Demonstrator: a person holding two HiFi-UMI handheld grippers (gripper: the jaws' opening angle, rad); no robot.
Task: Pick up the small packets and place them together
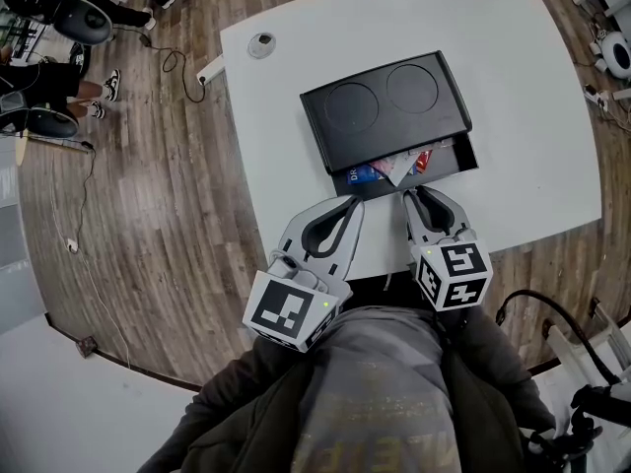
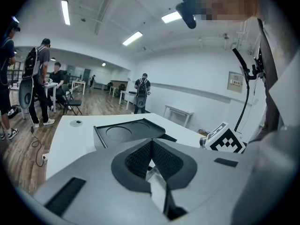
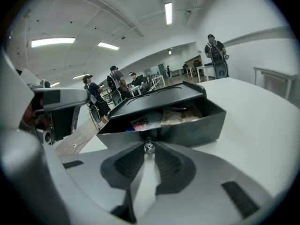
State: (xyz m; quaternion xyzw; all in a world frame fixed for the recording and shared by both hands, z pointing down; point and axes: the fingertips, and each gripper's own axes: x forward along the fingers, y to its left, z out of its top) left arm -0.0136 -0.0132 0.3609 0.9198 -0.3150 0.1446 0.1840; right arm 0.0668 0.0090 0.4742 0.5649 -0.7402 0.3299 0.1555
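Note:
A flat black box [image 1: 385, 101] with two round dents in its lid lies on the white table [image 1: 532, 87]. Its drawer [image 1: 465, 156] stands pulled out towards me. Several small packets [image 1: 399, 166] lie in it, among them a blue one [image 1: 363, 174] and a red one [image 1: 424, 159]. The right gripper view shows the packets [image 3: 180, 114] over the drawer's front wall [image 3: 197, 128]. My right gripper [image 1: 410, 196] [image 3: 149, 149] is shut on the drawer's small shiny knob [image 3: 149, 146]. My left gripper [image 1: 352, 204] [image 2: 152, 143] hangs shut and empty just before the box [image 2: 126, 132].
A round grey disc [image 1: 261, 44] [image 2: 76, 123] lies on the table's far left corner. The table's near edge runs under both grippers. Left of it is wooden floor with a cable [image 1: 173, 62], chairs and standing people [image 2: 40, 78].

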